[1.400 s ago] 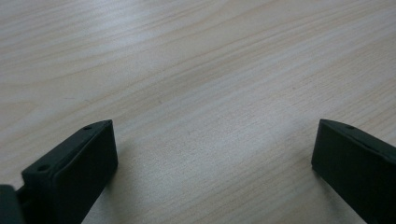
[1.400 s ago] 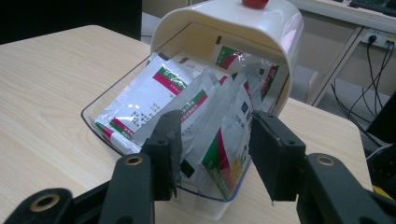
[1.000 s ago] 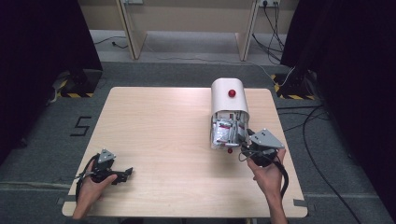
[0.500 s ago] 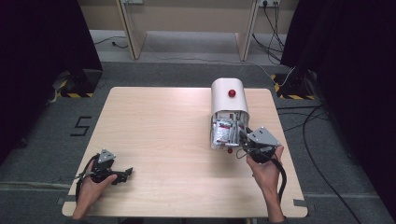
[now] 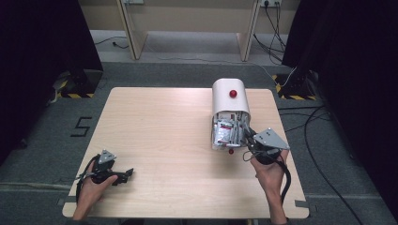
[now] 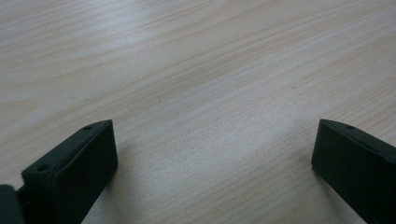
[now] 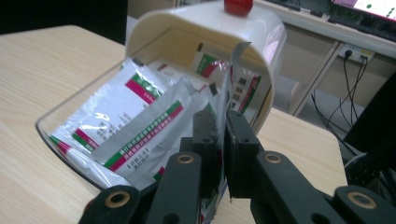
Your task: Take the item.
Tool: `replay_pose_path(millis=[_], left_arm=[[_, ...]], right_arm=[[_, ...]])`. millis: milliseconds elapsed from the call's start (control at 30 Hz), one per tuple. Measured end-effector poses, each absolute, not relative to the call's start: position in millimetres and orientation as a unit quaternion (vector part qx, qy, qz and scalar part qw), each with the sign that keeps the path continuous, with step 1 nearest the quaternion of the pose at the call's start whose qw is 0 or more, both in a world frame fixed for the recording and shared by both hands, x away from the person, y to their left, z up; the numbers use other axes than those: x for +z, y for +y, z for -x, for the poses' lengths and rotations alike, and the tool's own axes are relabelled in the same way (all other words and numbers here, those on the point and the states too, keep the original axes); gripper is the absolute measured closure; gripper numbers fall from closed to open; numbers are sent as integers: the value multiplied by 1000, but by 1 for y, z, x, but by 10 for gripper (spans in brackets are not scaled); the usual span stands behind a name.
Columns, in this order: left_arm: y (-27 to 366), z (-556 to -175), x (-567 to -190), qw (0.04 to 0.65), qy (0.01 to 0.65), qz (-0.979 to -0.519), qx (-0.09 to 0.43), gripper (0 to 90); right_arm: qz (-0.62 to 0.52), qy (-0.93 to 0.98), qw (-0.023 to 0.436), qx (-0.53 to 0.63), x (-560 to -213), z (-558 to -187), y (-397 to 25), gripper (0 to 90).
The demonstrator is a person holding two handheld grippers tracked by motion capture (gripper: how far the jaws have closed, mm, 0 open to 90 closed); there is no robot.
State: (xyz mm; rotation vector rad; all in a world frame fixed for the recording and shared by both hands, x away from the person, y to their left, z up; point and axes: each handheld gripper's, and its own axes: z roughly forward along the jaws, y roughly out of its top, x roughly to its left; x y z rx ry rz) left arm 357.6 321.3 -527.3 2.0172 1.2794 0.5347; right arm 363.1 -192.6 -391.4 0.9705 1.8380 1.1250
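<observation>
- left claw (image 5: 126, 174), black two-jaw tool held low at the near-left corner of the pale wood-grain surface (image 5: 159, 140); jaws wide apart, nothing between them, only bare wood under them in the left gripper view (image 6: 205, 121). Looks parked out of the way, since the work is on the other side.
- cream rounded-top plastic box with a red knob (image 5: 230, 101), lying on the right half of the surface, open end toward the person; likely turned that way so the contents can be pulled straight out.
- inside it a stack of white foil sachets with green and red stripes (image 7: 135, 116), packed flat and partly spilling at the mouth.
- right claw (image 7: 220, 140) at the box mouth, jaws closed together on the upright edge of one silver-white foil sachet (image 7: 233, 70), which stands on edge at the right side of the opening. Pinching the thin edge probably gives the firmest hold on a slippery flat packet.
- sachet still mostly within the box, not yet drawn clear; judged step: pulling it out.
</observation>
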Motion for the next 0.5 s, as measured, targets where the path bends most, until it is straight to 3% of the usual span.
replay_pose_path(millis=[500], left_arm=[[321, -357, -527, 341, 492, -774, 206, 0]], right_arm=[[-363, 707, 380, 473, -377, -350, -198, 850]])
